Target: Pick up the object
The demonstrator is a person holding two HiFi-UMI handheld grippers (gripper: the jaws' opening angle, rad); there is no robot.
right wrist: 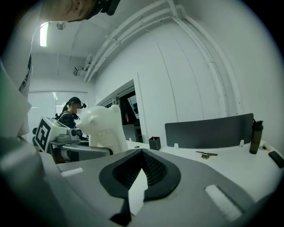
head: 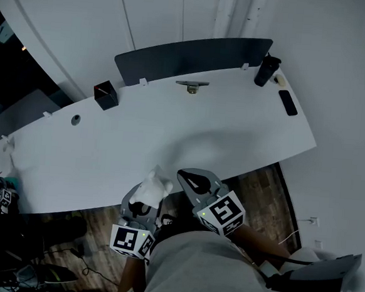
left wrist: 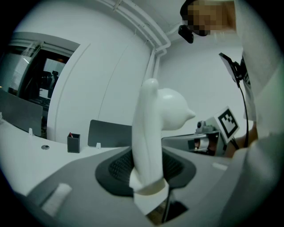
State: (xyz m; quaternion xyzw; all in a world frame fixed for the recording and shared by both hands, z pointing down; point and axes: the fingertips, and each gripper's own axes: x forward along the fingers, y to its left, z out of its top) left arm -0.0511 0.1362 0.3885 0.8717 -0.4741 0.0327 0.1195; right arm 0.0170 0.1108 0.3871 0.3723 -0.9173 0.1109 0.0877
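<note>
A white bear figure point(head: 155, 185) stands upright between the jaws of my left gripper point(head: 147, 197), which is shut on its lower body just off the front edge of the white desk point(head: 171, 135). In the left gripper view the bear point(left wrist: 153, 128) fills the middle, pinched at its base by the left gripper point(left wrist: 151, 181). My right gripper point(head: 185, 174) is beside it on the right, shut with nothing in it. In the right gripper view the right gripper point(right wrist: 141, 155) has its jaws together, and the bear point(right wrist: 104, 126) shows at the left.
On the desk stand a black pen holder point(head: 105, 95), a small brass-coloured object point(head: 192, 86), a dark bottle point(head: 266, 71) and a black phone point(head: 288, 102). A dark divider panel point(head: 192, 58) lines the far edge. Wooden floor point(head: 260, 192) lies below.
</note>
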